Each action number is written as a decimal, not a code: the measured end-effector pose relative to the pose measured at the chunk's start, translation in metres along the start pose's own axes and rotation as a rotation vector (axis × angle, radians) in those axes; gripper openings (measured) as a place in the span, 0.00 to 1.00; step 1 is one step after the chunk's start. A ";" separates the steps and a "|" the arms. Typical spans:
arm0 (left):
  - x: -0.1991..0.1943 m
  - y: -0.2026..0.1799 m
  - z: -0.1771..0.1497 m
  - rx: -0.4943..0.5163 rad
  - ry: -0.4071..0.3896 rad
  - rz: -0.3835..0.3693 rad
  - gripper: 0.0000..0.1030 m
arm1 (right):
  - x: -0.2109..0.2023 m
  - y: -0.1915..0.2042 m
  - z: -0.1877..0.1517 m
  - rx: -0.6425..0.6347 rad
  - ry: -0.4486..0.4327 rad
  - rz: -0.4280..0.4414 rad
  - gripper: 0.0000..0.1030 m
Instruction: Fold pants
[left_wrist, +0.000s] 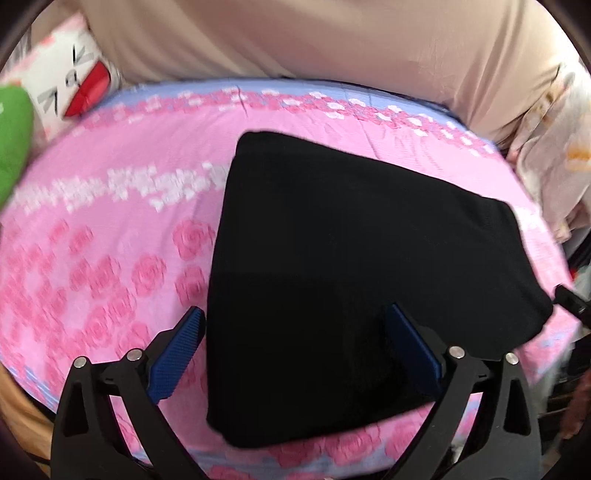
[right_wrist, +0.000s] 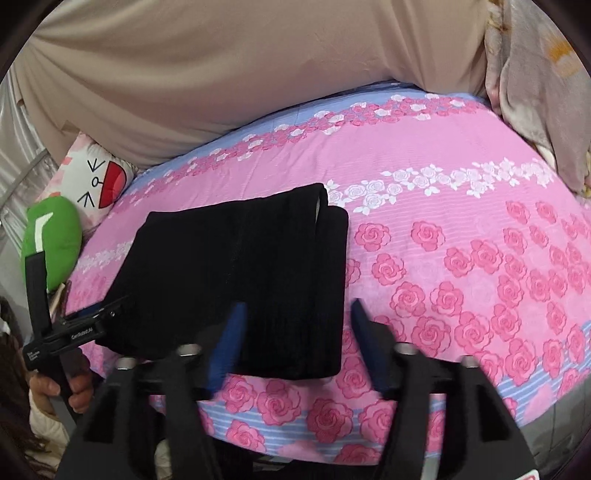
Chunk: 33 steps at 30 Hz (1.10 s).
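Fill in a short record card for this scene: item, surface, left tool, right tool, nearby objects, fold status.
item: black knit pants, folded into a compact stack
surface: pink rose-print bed sheet
left tool: open, straddling the stack's near edge
right tool: open, holding nothing, over the stack's near corner
nearby: green plush toy, white cartoon-face pillow
fold status: looks finished

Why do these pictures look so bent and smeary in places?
Left wrist view: the wide lens bulges the pink rose bedsheet into a dome, and its flowers smear with blur; the black pants are a dark, detail-less patch. Right wrist view: same bulge, sharper roses, but the right tool is blurred; dark corners frame both.
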<state>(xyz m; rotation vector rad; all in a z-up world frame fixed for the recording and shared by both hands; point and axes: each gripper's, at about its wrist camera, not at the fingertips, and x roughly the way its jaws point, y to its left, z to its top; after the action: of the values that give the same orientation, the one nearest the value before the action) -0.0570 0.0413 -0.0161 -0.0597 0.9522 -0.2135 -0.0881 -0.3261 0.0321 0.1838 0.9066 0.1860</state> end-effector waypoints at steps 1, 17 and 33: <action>0.000 0.008 -0.003 -0.024 0.025 -0.046 0.94 | 0.001 -0.001 -0.002 0.003 0.008 0.010 0.68; 0.018 0.012 -0.009 -0.122 0.112 -0.310 0.95 | 0.057 -0.024 -0.016 0.221 0.175 0.278 0.84; 0.031 0.009 0.014 -0.206 0.082 -0.289 0.45 | 0.073 0.003 -0.001 0.139 0.080 0.222 0.40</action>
<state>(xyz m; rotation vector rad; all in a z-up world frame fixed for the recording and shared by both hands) -0.0272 0.0426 -0.0343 -0.3818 1.0439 -0.3865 -0.0455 -0.3062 -0.0231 0.4094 0.9789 0.3386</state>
